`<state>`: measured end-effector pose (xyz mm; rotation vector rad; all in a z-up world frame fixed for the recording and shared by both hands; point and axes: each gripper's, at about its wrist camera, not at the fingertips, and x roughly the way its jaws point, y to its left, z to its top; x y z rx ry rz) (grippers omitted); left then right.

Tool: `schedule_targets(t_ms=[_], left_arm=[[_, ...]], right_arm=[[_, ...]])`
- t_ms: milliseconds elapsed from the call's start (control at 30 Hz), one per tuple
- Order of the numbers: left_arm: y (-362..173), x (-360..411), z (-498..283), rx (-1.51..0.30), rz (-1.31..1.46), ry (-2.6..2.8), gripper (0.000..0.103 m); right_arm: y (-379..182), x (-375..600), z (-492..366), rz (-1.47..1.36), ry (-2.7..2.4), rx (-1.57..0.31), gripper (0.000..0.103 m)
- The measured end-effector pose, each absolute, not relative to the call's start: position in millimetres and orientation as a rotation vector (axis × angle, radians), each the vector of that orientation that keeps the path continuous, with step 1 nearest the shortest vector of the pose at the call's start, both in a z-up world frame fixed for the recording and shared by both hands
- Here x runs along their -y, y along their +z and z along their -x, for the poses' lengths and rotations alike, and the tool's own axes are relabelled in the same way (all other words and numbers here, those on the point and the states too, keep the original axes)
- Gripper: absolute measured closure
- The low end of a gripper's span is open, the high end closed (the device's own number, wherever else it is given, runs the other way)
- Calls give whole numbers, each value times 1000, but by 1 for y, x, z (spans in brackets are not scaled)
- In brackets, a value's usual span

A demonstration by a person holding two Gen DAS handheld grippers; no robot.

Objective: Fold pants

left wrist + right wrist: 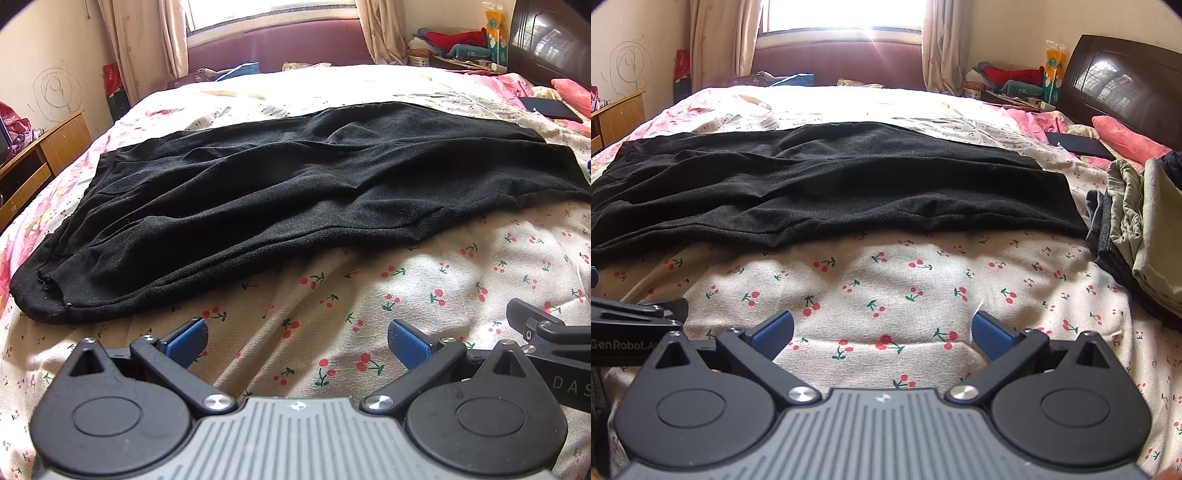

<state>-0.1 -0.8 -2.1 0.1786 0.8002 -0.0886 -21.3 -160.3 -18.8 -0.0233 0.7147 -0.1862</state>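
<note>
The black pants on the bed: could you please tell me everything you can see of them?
The black pants are of soft, matte, slightly fuzzy knit. They lie flat across the cherry-print bedsheet, lengthwise from left to right, with long shallow wrinkles. A rounded hemmed end lies near left in the left wrist view; a straight edge ends them on the right. Only the sheet touches them. The left gripper and the right gripper are open, short of the near edge.

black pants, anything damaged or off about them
Yes: the black pants show a frayed spot with loose threads on the hem at their left end. They also lie rumpled with long creases, not smoothed flat.
</note>
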Motion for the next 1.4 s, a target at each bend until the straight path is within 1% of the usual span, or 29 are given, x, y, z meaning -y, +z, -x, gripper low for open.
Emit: schedule_targets(t_ms=[1400], left_arm=[[-1,1,1,-783,-168,-88,0]], right_arm=[[-19,160,19,12,-188,-718,1]])
